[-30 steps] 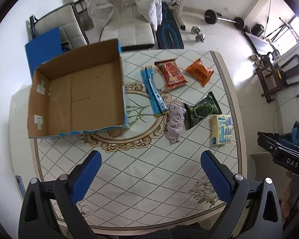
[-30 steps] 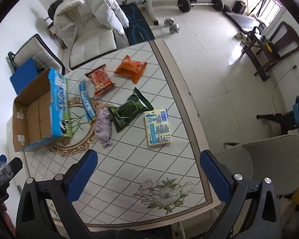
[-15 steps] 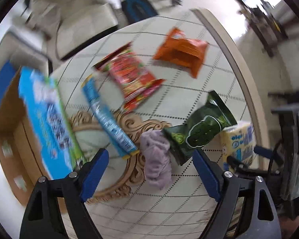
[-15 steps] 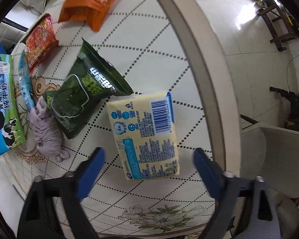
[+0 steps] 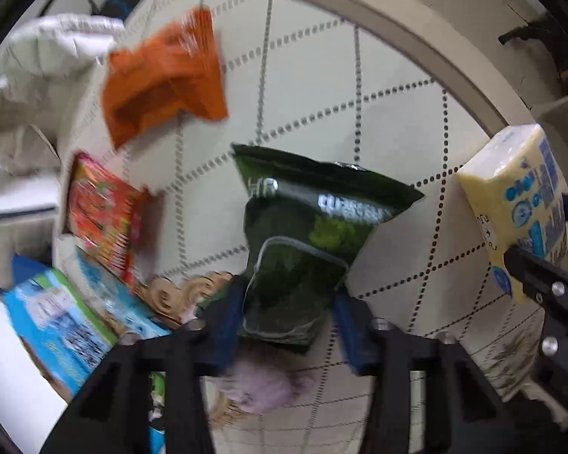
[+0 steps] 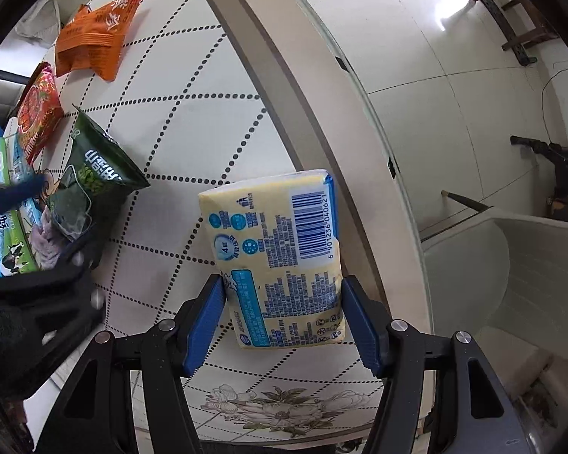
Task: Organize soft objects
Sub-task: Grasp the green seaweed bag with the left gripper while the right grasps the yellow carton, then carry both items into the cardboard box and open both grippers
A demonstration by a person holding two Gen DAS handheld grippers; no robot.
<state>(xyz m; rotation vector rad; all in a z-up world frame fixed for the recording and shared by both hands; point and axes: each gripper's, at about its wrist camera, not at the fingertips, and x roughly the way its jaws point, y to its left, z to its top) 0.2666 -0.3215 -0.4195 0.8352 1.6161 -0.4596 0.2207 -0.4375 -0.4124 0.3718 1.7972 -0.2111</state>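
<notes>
Both grippers have dropped from high above the desk [image 6: 216,121] right down onto the packets. The left gripper [image 5: 289,316] now has its blue pads against either side of the green snack bag's [image 5: 303,234] lower end, closed in on it, with the lilac cloth [image 5: 269,382] bunched just beneath. The right gripper [image 6: 282,319] sits around the near end of the yellow tissue pack [image 6: 274,249], pads touching both sides, near the desk's rim. Further off lie the orange packet [image 6: 94,34] and the red packet [image 6: 38,109], well apart from the tissue pack. The cardboard box's printed side [image 5: 56,317] shows at the left.
</notes>
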